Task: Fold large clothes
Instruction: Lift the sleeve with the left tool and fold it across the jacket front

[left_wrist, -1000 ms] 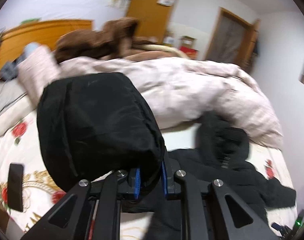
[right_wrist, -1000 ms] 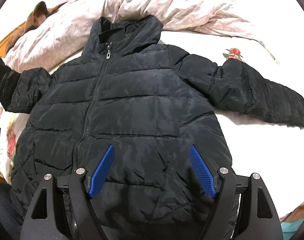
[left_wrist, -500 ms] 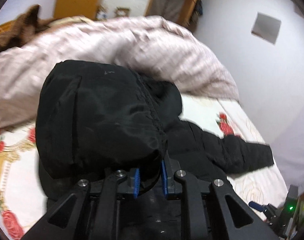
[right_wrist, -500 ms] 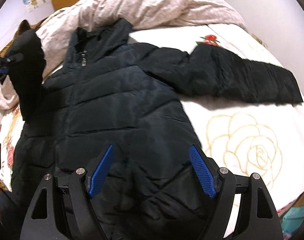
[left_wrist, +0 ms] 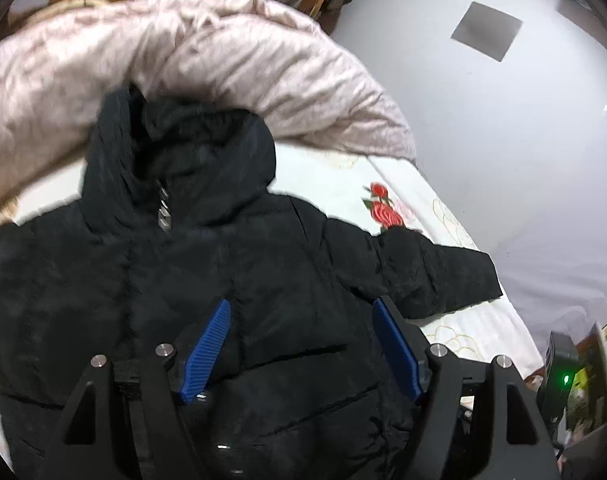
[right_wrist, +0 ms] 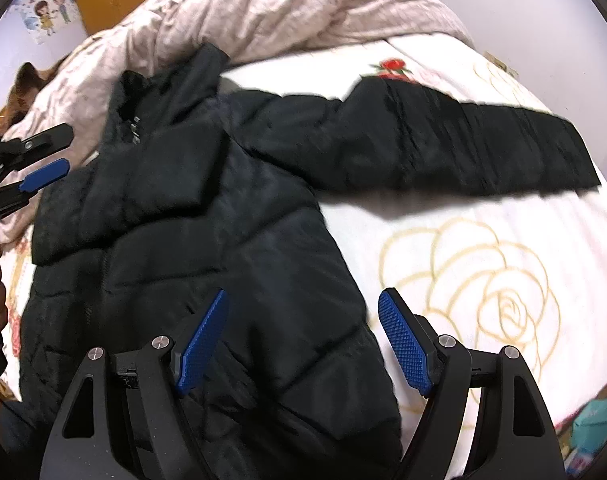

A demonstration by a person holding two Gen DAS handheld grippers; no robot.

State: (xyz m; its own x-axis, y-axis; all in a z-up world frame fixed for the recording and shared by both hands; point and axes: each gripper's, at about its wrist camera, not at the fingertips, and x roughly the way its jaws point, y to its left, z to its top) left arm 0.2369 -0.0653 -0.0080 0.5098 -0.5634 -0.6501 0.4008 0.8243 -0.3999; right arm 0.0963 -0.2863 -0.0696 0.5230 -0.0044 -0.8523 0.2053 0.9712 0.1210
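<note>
A black padded jacket point(right_wrist: 231, 240) was laid front-up on the flowered bed sheet point(right_wrist: 483, 280), its collar toward a rumpled pink quilt point(right_wrist: 303, 12). One sleeve point(right_wrist: 143, 184) was seen folded across the chest, while the other sleeve point(right_wrist: 463, 148) was stretched out flat over the sheet. The left gripper point(left_wrist: 301, 344) was held above the chest with its jaws wide apart and nothing between them. The right gripper point(right_wrist: 303, 340) was poised over the hem, likewise spread wide and empty. The outstretched sleeve would probably be best taken near its cuff point(right_wrist: 575, 156), lifted just clear of the sheet and laid across the body to match the folded one. Because the filling is bulky and springy, the fold should be pressed flat before release.
</note>
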